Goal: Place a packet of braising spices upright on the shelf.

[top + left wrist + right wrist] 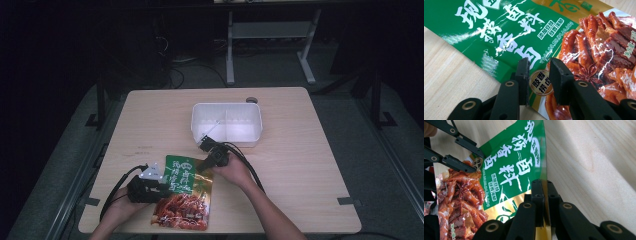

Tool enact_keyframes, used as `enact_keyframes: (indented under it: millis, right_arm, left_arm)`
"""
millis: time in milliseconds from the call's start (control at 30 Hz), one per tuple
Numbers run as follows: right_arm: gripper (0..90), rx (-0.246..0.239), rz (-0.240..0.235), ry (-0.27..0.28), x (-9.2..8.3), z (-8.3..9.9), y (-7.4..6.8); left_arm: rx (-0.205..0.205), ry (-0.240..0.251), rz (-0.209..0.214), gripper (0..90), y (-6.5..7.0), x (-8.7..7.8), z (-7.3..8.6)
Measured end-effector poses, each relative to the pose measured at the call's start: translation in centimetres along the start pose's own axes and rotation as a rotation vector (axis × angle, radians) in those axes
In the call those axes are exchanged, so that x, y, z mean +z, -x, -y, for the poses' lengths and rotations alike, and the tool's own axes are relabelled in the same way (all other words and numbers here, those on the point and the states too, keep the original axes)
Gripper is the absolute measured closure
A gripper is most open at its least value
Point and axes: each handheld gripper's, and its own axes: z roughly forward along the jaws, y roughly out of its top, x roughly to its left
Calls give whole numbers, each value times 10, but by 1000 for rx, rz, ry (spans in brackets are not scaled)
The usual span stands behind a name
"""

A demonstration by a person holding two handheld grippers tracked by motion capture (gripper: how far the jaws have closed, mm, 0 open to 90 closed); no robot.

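A snack packet (pixel 186 200), green at the top and printed with red braised meat below, lies on the wooden table near its front edge. My right gripper (pixel 541 183) is shut on the packet's (pixel 509 165) gold top edge and lifts that corner a little; in the high view the right gripper (pixel 203 167) is at the packet's top right corner. My left gripper (pixel 539 62) is open, its jaws straddling the packet's (pixel 499 30) left edge with a gap to both sides. In the high view the left gripper (pixel 167 184) is at the packet's left side.
A white two-compartment tray (pixel 227 105) stands behind the packet near the table's middle. A small round hole (pixel 251 100) is at the table's back edge. Bare tabletop (pixel 300 165) lies to the right and left. Cables trail from both grippers.
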Motion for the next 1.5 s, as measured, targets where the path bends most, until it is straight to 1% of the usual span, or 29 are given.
enact_keyframes:
  millis: [133,167,233,267,300,400,433,467,500,600,733,833,867,967,1000,1133,1167,1200,1300,1333,1400,1467,1500]
  right_arm:
    - [889,2,-8,1,-1,0,0]
    - [890,11,-17,1,-2,0,0]
    - [892,14,-21,-1,-3,0,1]
    - [892,14,-21,-1,-3,0,1]
    - [892,17,-22,-1,-4,0,1]
    - [893,16,-26,5,-8,1,0]
    - [893,17,-27,9,-10,1,0]
    - [893,16,-27,16,-14,1,-1]
    - [893,16,-27,16,-14,1,-1]
    - [893,16,-29,18,-18,2,-3]
    - [893,15,-31,37,-27,3,-5]
    - [893,8,-27,48,-33,4,-8]
    - [893,4,-24,52,-38,4,-9]
    - [893,2,-20,58,-42,4,-11]
    - [894,3,-17,63,-46,4,-12]
    - [894,6,-16,77,-52,6,-12]
    - [894,7,-14,82,-56,7,-13]
    - [894,6,-14,85,-58,7,-14]
    - [894,3,-13,90,-62,8,-15]
    - [894,0,-10,94,-66,8,-18]
    - [893,-6,-9,100,-69,8,-19]
    - [894,-22,-3,108,-77,7,-26]
    - [894,-22,-3,108,-77,7,-26]
  left_arm:
    - [4,-1,-3,684,1,0,0]
    - [5,1,-7,670,1,0,-1]
    - [28,2,-34,655,4,-1,-2]
    - [28,2,-34,652,4,-1,-2]
    - [39,3,-47,652,5,-2,-2]
    - [46,22,-69,647,5,-5,-3]
    - [41,30,-74,642,5,-7,-2]
    - [29,48,-82,625,3,-10,-2]
    - [29,48,-82,617,3,-10,-2]
    - [14,72,-97,590,0,-15,0]
    - [-13,119,-122,534,-3,-22,2]
    - [-26,134,-139,503,-6,-26,3]
    - [-37,139,-145,480,-7,-28,4]
    - [-47,152,-155,471,-9,-29,5]
    - [-47,156,-159,455,-9,-30,6]
    - [-70,189,-174,428,-12,-35,8]
    - [-78,196,-178,396,-13,-36,9]
    - [-90,198,-185,389,-16,-37,11]
    - [-103,198,-188,378,-19,-38,13]
    - [-115,200,-192,373,-21,-39,15]
    - [-118,201,-194,371,-22,-39,16]
    - [-128,202,-206,368,-25,-40,17]
    - [-128,202,-206,368,-25,-40,17]
